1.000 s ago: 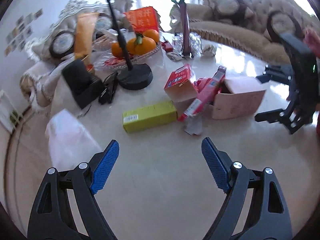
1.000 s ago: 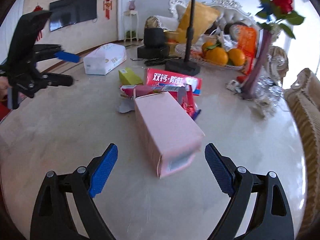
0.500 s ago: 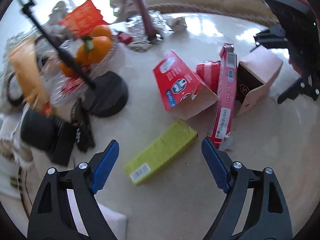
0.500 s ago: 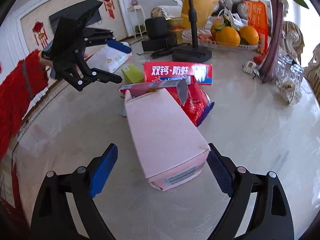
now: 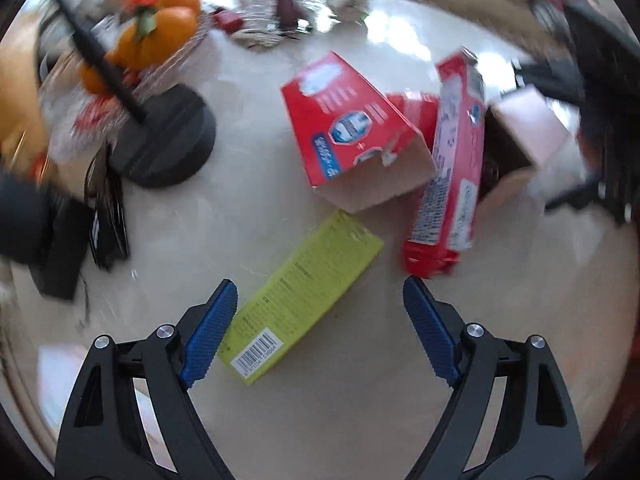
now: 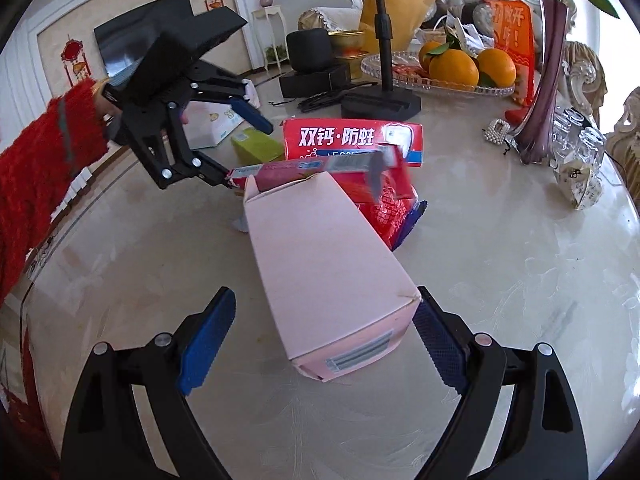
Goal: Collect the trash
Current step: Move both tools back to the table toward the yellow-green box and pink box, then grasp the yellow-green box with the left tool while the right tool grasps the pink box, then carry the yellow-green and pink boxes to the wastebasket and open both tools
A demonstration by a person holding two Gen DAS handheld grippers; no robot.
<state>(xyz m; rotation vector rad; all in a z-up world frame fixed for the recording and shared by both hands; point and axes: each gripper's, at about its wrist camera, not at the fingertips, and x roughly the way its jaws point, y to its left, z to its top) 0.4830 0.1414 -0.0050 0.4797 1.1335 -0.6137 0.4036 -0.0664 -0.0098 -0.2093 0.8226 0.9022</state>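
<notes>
Empty boxes lie on a marble table. In the left wrist view my left gripper [image 5: 320,324] is open, and the near end of a yellow-green box [image 5: 304,292] lies between its fingers. Beyond lie an open red toothpaste box [image 5: 352,132], a narrow red box [image 5: 452,168] and a pink box [image 5: 524,140]. In the right wrist view my right gripper [image 6: 322,338] is open around the near end of the pink box [image 6: 320,260]; its right pad [image 6: 436,344] is at the box's corner. The left gripper [image 6: 236,140] also shows there, above the yellow-green box [image 6: 256,148].
A black stand base [image 5: 160,140], a tray of oranges [image 6: 460,68], a purple vase [image 6: 544,80], small glass jars [image 6: 576,140], black devices [image 6: 316,68] and a white tissue pack [image 6: 212,124] stand around the trash. A red foil wrapper [image 6: 388,208] lies behind the pink box.
My left gripper has come down and forward over the yellow-green box, which now lies between its fingers. My right gripper has closed in on the pink box. Both stay open.
</notes>
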